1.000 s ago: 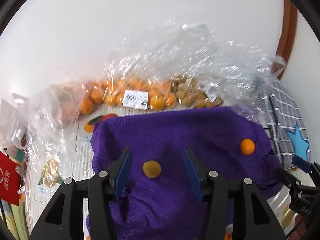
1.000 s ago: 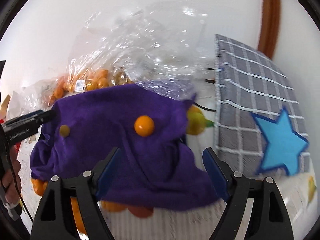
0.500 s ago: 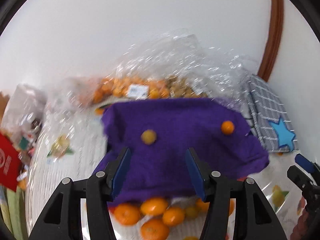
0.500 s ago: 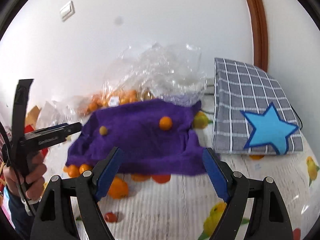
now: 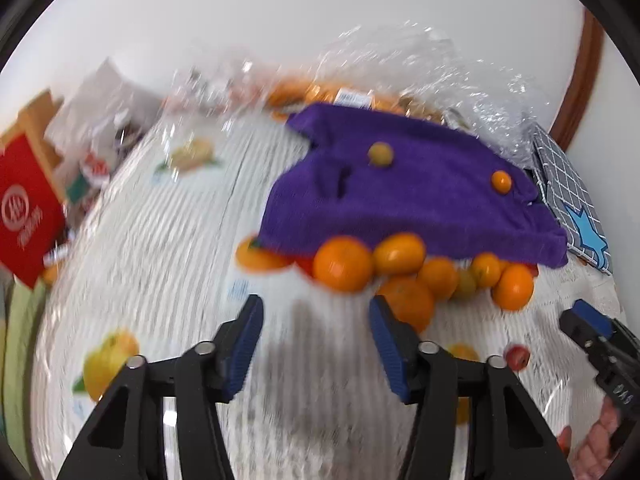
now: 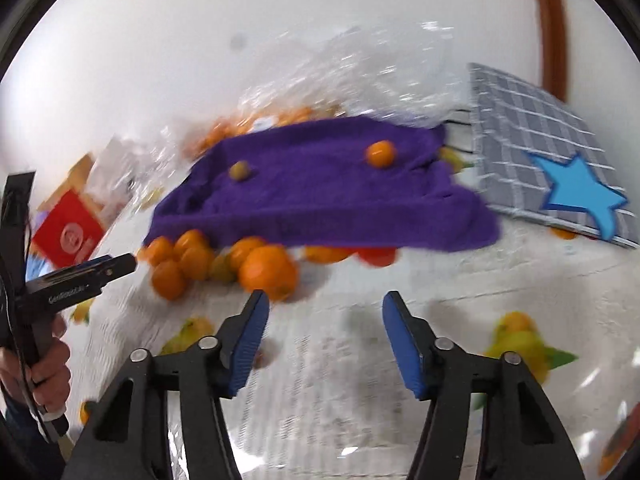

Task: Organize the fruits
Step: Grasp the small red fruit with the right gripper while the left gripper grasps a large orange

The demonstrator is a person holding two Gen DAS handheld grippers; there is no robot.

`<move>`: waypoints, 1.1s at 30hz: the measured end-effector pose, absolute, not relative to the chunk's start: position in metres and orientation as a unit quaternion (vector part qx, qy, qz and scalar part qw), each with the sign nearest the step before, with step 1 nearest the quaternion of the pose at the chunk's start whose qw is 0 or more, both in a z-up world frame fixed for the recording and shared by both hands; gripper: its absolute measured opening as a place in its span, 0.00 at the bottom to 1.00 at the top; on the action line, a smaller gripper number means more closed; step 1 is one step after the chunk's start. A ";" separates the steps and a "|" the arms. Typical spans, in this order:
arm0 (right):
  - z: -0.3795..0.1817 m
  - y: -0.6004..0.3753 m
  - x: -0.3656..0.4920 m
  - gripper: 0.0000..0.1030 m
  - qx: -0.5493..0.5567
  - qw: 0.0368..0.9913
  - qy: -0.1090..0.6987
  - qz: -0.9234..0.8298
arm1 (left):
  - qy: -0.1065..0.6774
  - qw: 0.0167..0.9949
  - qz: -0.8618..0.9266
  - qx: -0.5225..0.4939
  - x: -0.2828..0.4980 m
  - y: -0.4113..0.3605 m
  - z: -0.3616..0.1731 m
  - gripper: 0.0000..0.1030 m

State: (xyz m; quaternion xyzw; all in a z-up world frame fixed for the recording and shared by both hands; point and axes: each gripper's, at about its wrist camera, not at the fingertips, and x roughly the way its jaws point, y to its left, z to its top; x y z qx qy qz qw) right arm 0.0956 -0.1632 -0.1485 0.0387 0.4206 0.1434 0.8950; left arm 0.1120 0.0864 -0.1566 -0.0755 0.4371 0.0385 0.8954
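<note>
A purple towel (image 5: 404,196) (image 6: 320,192) lies over a pile of oranges (image 5: 344,264) (image 6: 268,268) on the fruit-print tablecloth. A small greenish fruit (image 5: 380,154) (image 6: 240,170) and a small orange fruit (image 5: 501,181) (image 6: 380,153) sit on top of the towel. My left gripper (image 5: 316,332) is open and empty, just in front of the oranges. My right gripper (image 6: 324,328) is open and empty, in front of the pile; it also shows at the right edge of the left wrist view (image 5: 592,332).
A clear plastic bag of oranges (image 5: 320,92) (image 6: 280,116) lies behind the towel by the white wall. A grey checked pouch with a blue star (image 6: 552,168) (image 5: 572,200) lies at the right. A red box (image 5: 24,208) (image 6: 68,232) stands at the left. A small red fruit (image 5: 518,356) lies near the right gripper.
Both grippers have pulled back and away from the towel, so the oranges under its front edge now show. The views are blurred with motion. Both grippers stayed open.
</note>
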 end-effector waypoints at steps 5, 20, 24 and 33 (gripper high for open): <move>-0.156 -0.134 0.081 0.57 0.009 0.891 0.414 0.185 | 0.439 0.894 0.054 -0.076 0.092 0.094 -0.163 0.43; -0.179 -0.124 0.083 0.23 -0.006 0.867 0.445 0.222 | 0.433 0.896 0.011 -0.098 0.100 0.067 -0.171 0.44; -0.175 -0.148 0.085 0.23 -0.004 0.882 0.431 0.189 | 0.420 0.904 -0.009 -0.086 0.105 0.050 -0.170 0.44; -0.176 -0.213 0.102 0.23 0.053 0.896 0.421 0.132 | 0.418 0.905 0.013 -0.079 0.132 0.033 -0.186 0.47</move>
